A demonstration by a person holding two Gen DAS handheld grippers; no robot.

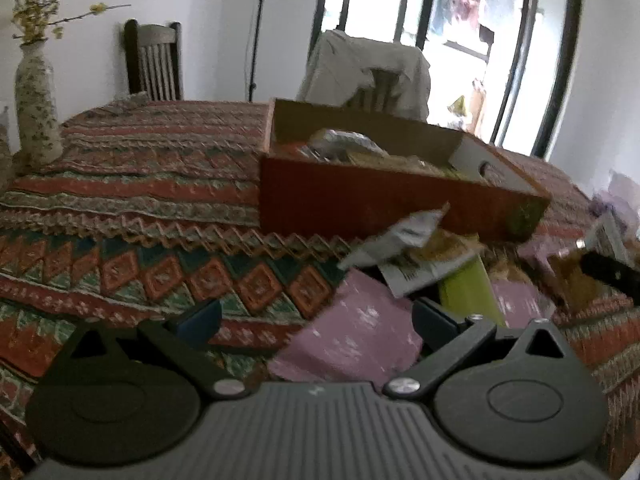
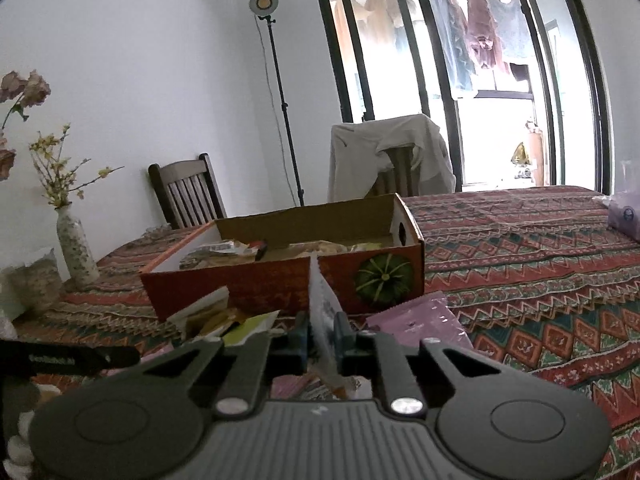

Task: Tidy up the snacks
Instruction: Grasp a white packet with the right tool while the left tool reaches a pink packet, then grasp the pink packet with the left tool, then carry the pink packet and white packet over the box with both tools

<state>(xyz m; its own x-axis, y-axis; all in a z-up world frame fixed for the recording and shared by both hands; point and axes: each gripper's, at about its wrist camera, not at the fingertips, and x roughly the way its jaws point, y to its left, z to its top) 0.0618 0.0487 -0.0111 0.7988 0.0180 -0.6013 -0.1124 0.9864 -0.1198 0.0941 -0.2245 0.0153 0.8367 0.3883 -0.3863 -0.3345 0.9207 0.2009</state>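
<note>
Patterned cloth in red, green and cream covers the table (image 2: 520,248), and at its left end a speckled vase (image 2: 77,250) of dry yellow sprigs stands well apart from the work. Next comes the left gripper (image 1: 316,322): its jaws stand wide apart with nothing pressed between them, hovering over a pink packet (image 1: 352,340) that lies flat on the cloth. Just past that packet sits a loose heap of snacks (image 1: 436,260), among them a white crumpled wrapper and a yellow-green pouch, still outside the box.

Behind the heap is the cardboard box (image 2: 248,284), open-topped, orange on its near wall with a green pumpkin printed at the right. Several packets already lie inside it, so part of the sorting looks done.

Further right, the right gripper (image 2: 320,338) has its jaws nearly shut on 1 thin white packet (image 2: 322,300), held edge-up in front of the box's near wall. A second pink packet (image 2: 416,320) rests on the cloth just right of it.

By my reading, the held packet has yet to go in, and the heap and both pink packets remain.
</note>
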